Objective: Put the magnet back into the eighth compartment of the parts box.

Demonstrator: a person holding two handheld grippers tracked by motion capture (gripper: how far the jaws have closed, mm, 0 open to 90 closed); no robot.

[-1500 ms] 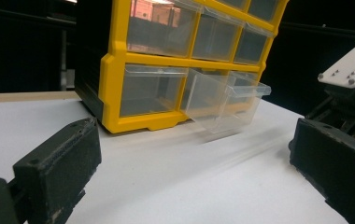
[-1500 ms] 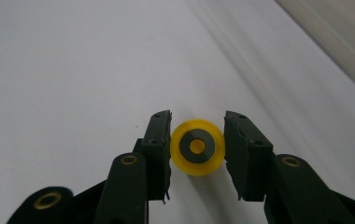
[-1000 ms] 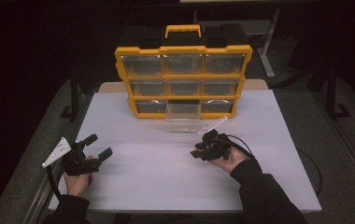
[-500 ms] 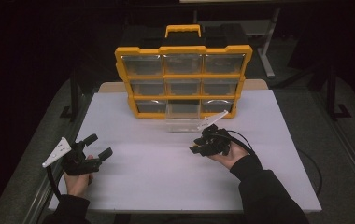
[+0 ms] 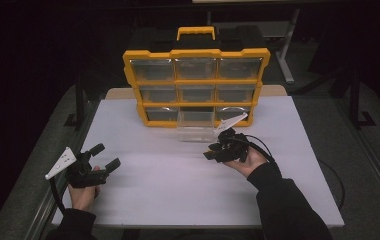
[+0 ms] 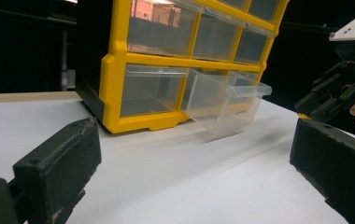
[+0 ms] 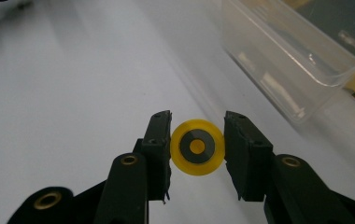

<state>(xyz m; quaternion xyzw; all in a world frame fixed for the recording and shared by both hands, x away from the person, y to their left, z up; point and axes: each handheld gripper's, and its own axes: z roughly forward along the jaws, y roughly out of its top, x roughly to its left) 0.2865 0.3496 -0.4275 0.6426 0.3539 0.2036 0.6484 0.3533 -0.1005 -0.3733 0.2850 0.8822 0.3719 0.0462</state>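
While its flat face points toward the camera, the yellow disc (image 7: 197, 147) sits clamped edge-on between the right tool (image 7: 197, 149) pads above the tabletop (image 7: 73, 93), near the clear drawer (image 7: 297, 56); the left tool (image 5: 99, 161) rests released.

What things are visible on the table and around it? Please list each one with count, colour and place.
organizer case: one, yellow frame with clear drawers, far middle of the table
open drawer: one, clear, pulled out at the bottom middle
small disc: one, yellow with dark centre, between the right gripper's jaws
table: one, white top
left gripper: one, black, near left, open
right gripper: one, black, beside the open drawer, shut on the disc
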